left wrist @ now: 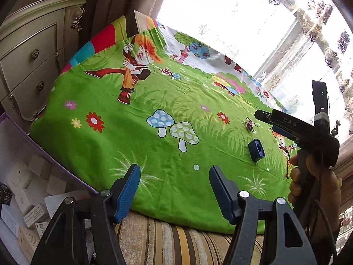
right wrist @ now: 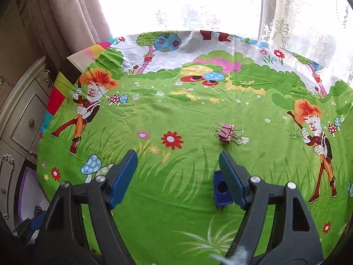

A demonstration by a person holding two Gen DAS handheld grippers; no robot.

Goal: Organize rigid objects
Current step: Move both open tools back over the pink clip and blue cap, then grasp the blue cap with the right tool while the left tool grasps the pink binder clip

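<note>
Binder clip [right wrist: 225, 133] and blue box [right wrist: 221, 191] sit loose on cloth [right wrist: 176, 114].
Both look light, stiff; pinch box's flat sides. Left gripper [left wrist: 174, 190] and right gripper [right wrist: 177, 176] gape, empty.

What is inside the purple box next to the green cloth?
The open purple cardboard box holds several small white cartons with printed labels and one dark carton. The left gripper's arm covers its near corner, so anything there is hidden.
</note>
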